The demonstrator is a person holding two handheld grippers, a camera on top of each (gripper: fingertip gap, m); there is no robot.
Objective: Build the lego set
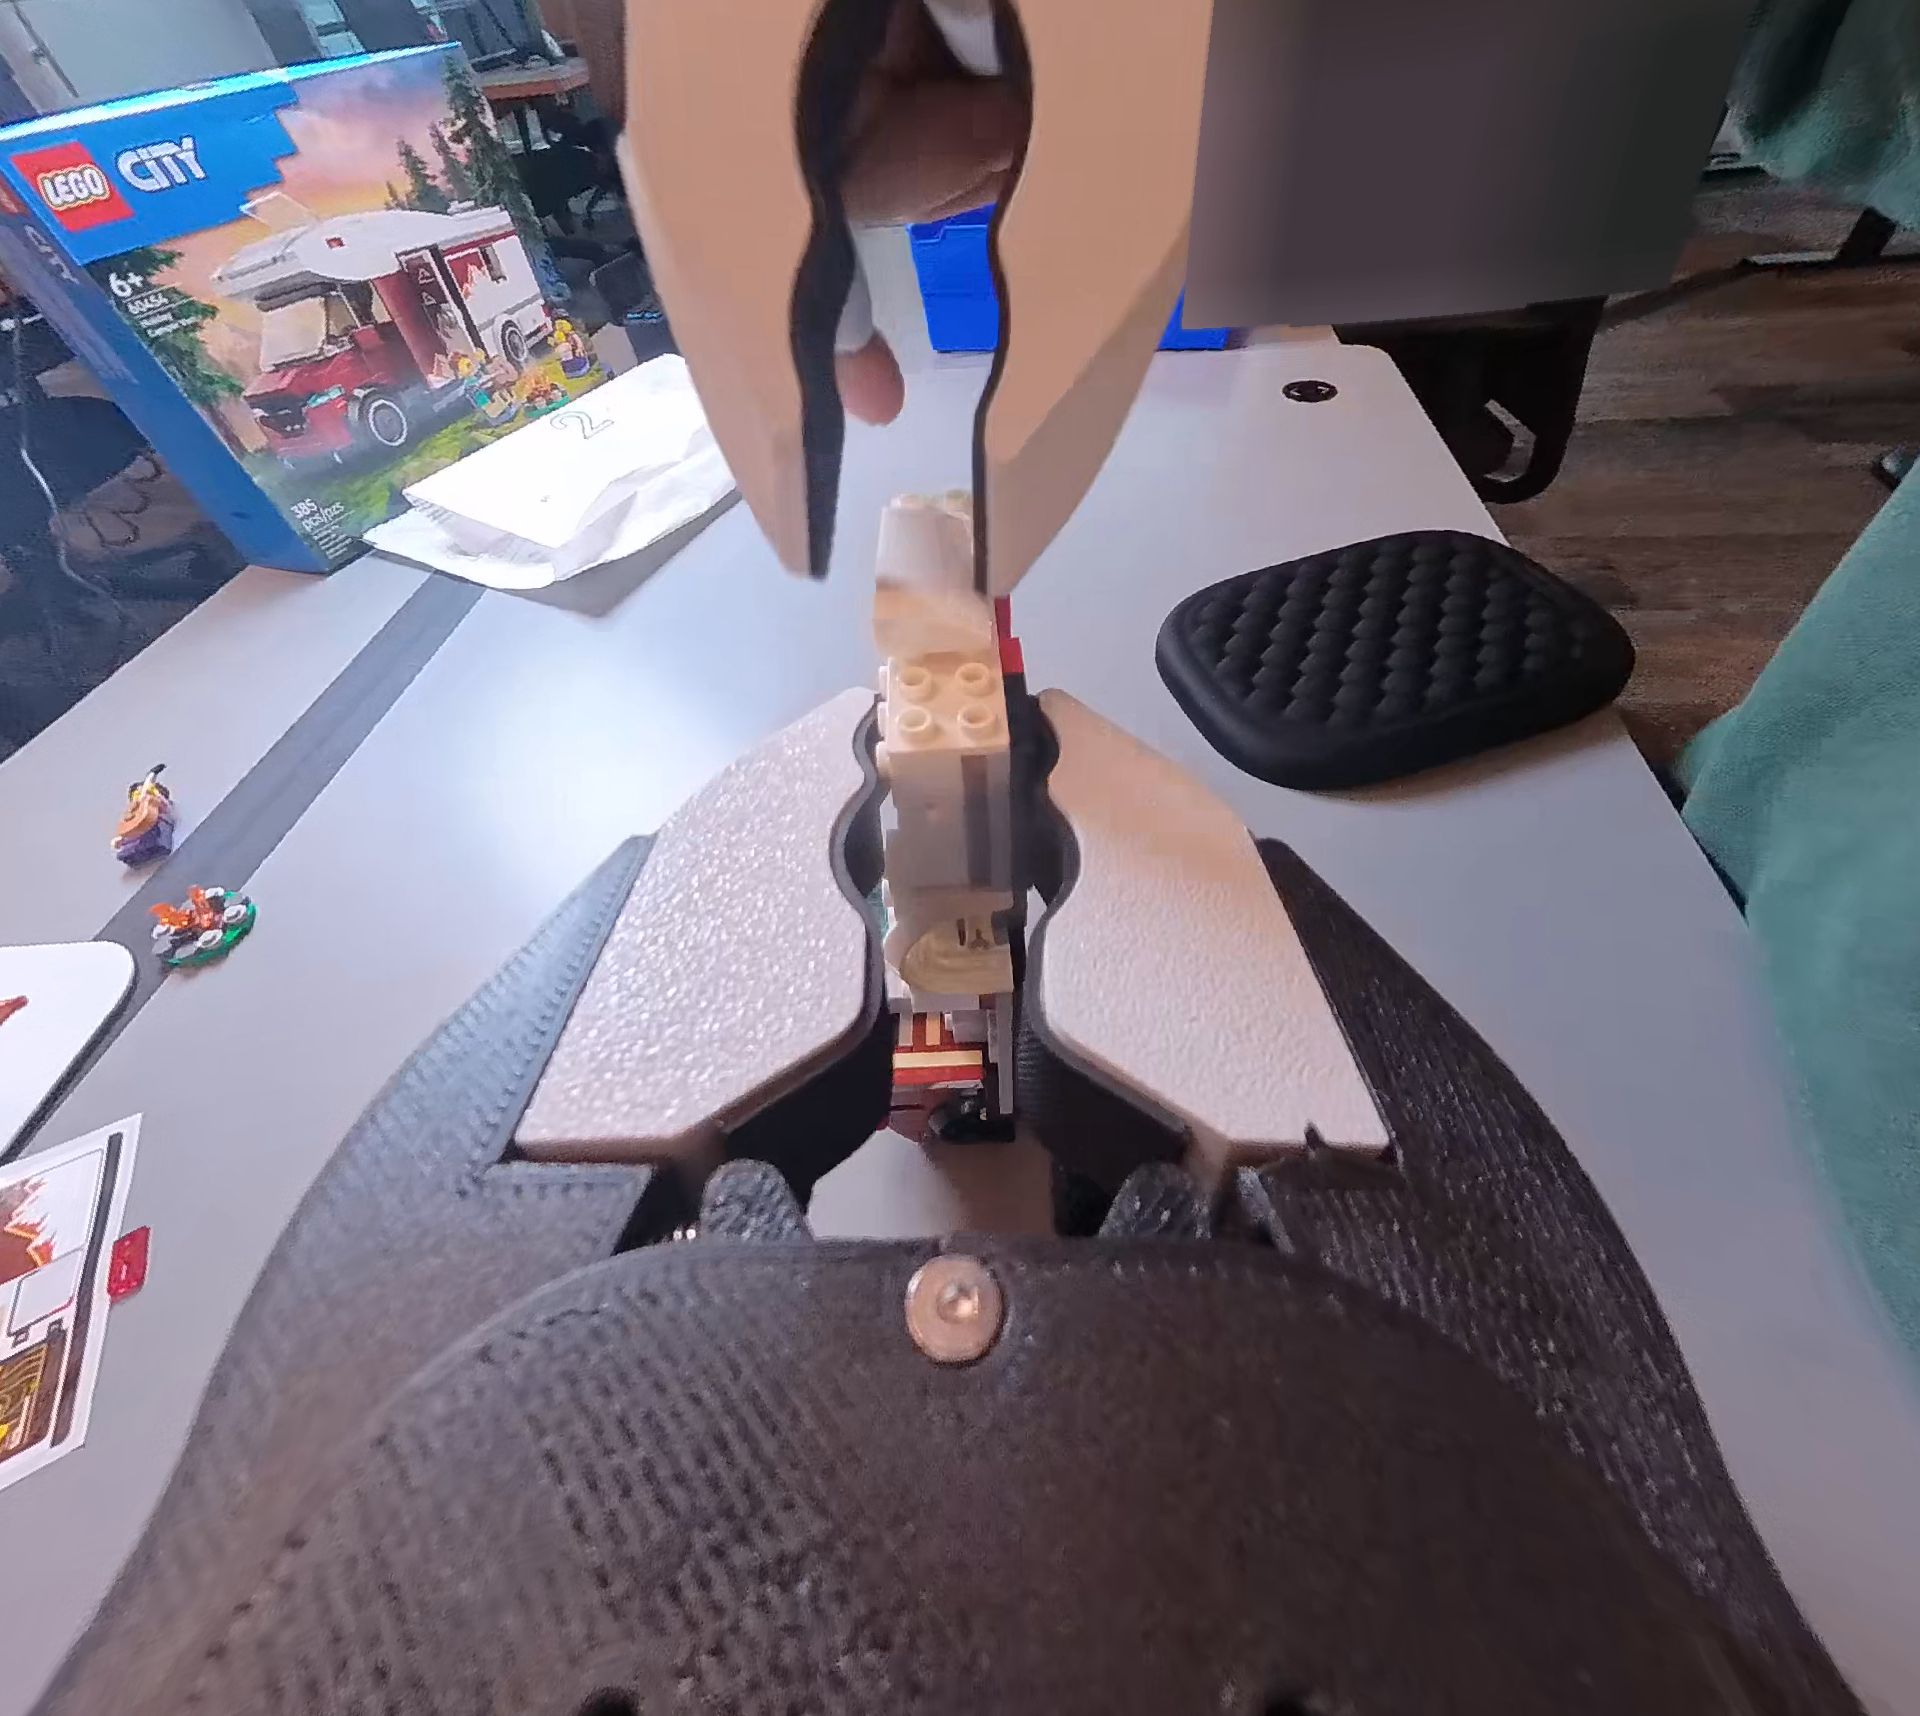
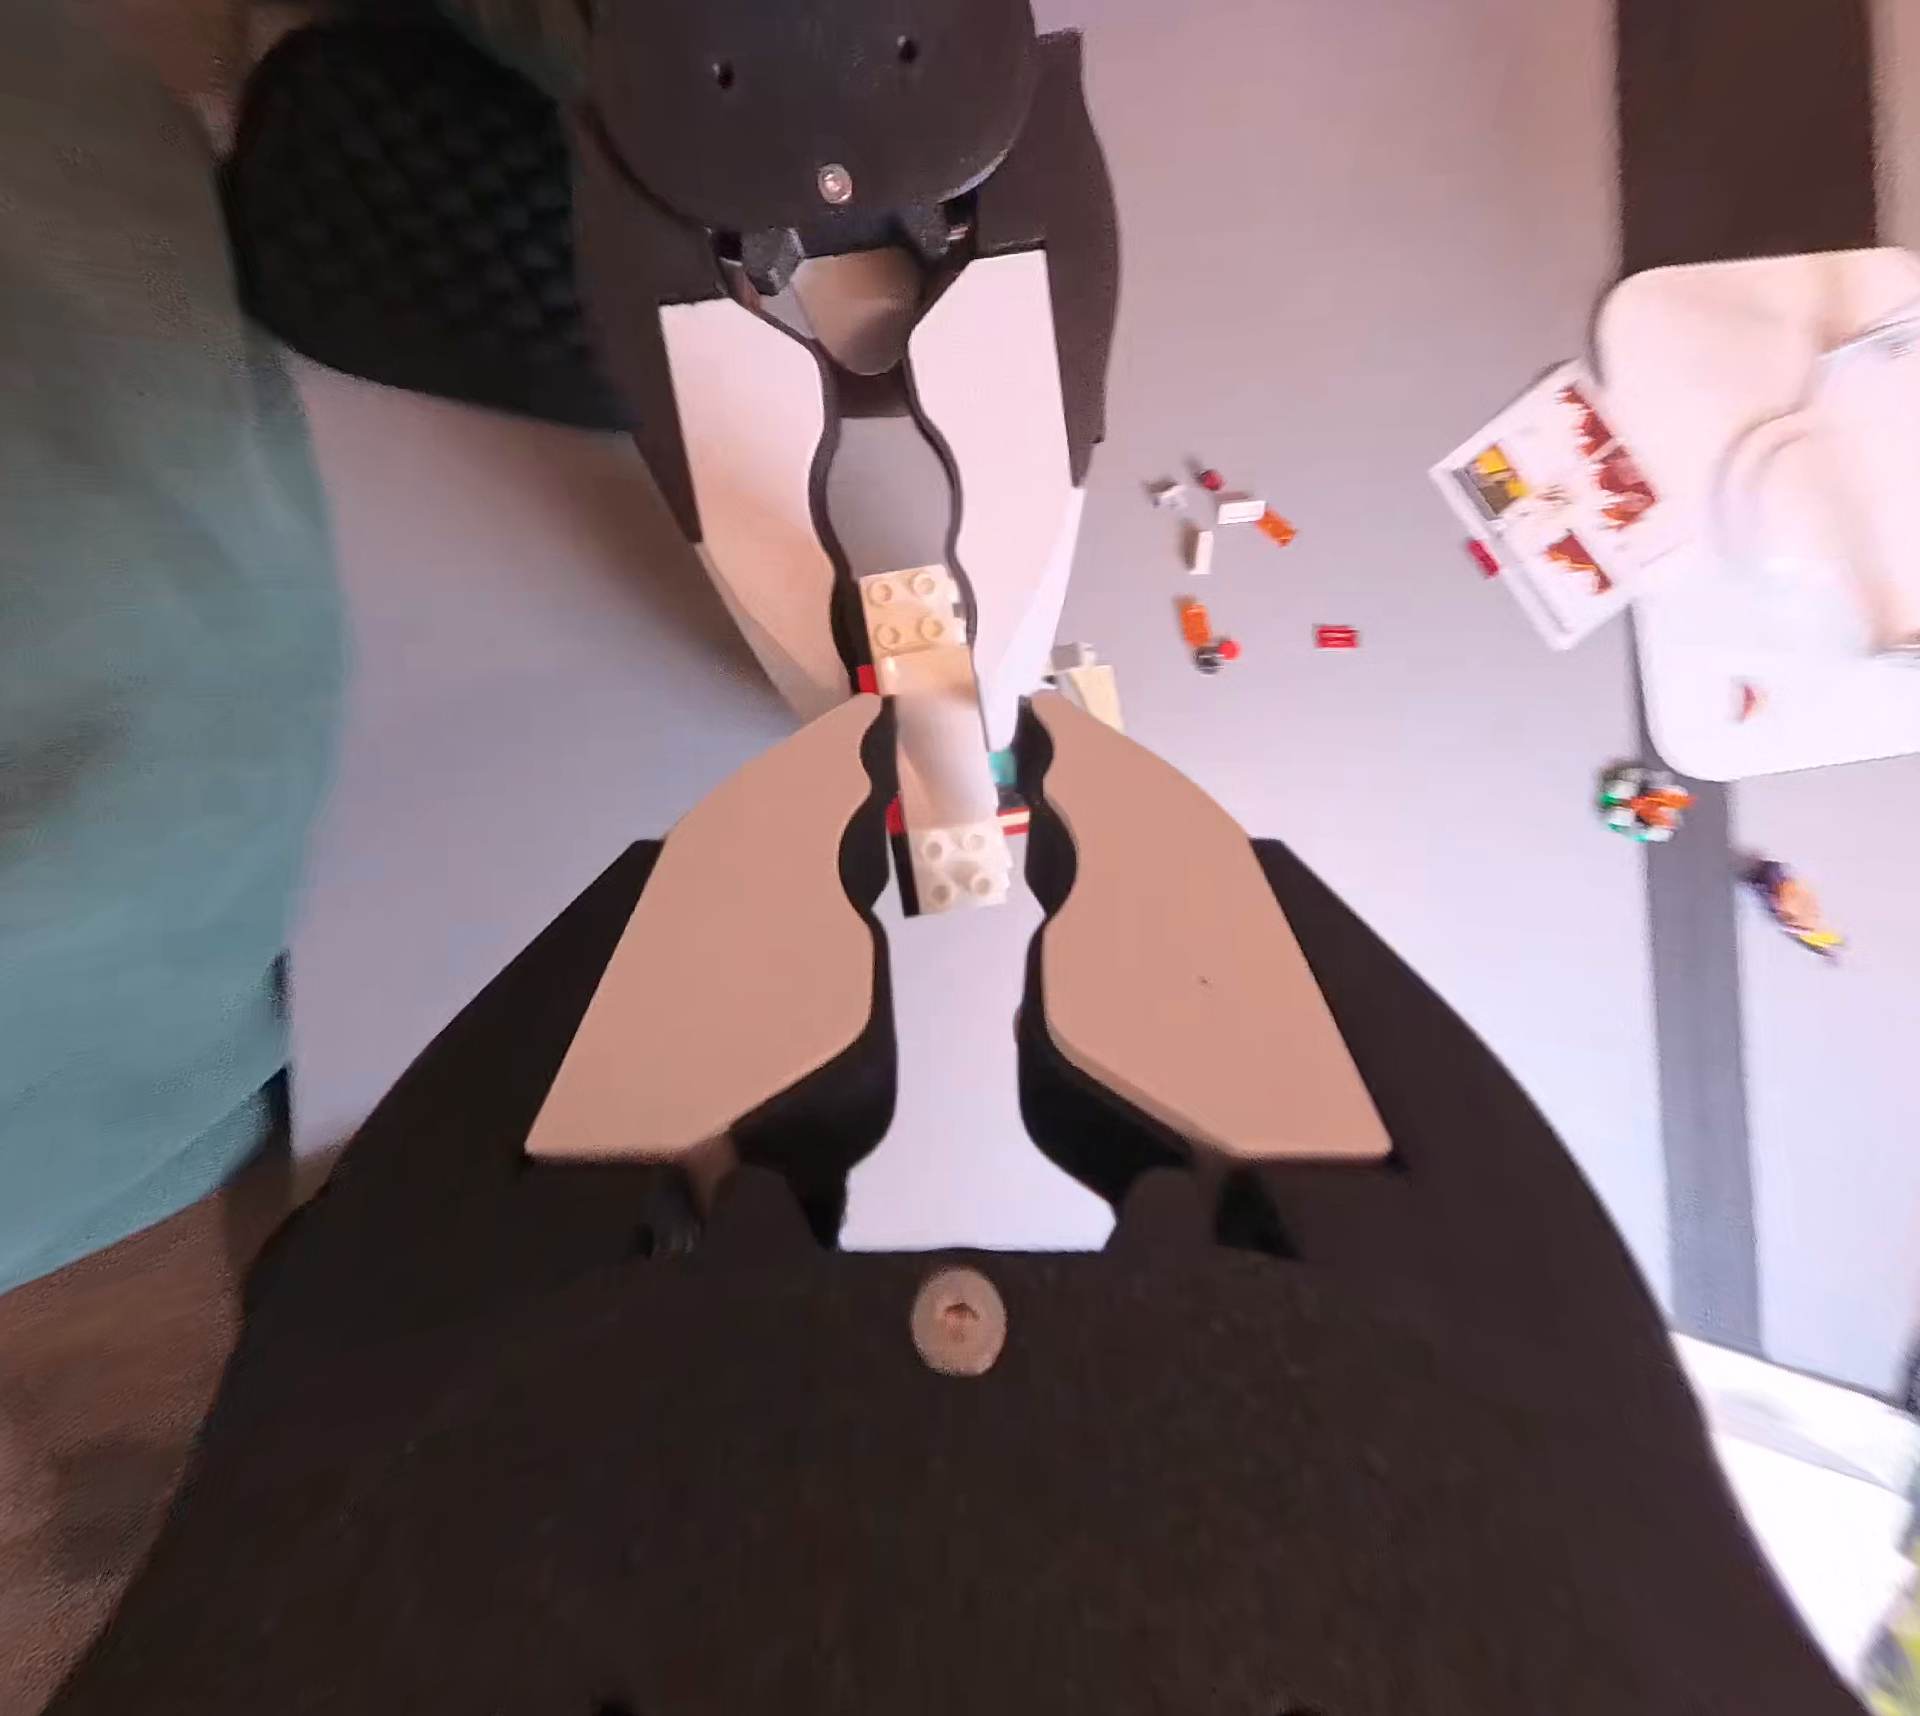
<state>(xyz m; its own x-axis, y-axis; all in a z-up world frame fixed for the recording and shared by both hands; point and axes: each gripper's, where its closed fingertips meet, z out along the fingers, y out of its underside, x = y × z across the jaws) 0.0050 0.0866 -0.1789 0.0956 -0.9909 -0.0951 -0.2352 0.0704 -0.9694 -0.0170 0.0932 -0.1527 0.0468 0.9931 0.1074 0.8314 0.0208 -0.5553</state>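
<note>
A small white and red lego assembly (image 1: pixel 940 793) is held upright above the grey table (image 1: pixel 582 731). My left gripper (image 1: pixel 956 710), with white pads, is shut on its lower part. My right gripper (image 1: pixel 899 575), with tan pads, comes down from above. Its fingertips straddle the white sloped top of the assembly, with a narrow gap showing on one side. In the right wrist view the assembly (image 2: pixel 951 866) lies between the fingers of my right gripper (image 2: pixel 956 710), and my left gripper (image 2: pixel 925 690) holds its far end.
The lego box (image 1: pixel 291 295) and a white paper bag (image 1: pixel 582 471) lie at the back left. A black padded rest (image 1: pixel 1392 658) sits to the right. Loose pieces (image 2: pixel 1226 523), a sticker sheet (image 2: pixel 1548 503), a campfire build (image 1: pixel 203 923) and a minifigure (image 1: pixel 145 819) lie on the table. Only a small space, under 4 cm, lies between the two pairs of fingers. The campfire build (image 1: pixel 203 923) is about 35 centimeters from both grippers' fingertips. It turns up in the right wrist view (image 2: pixel 1636 813) as well.
</note>
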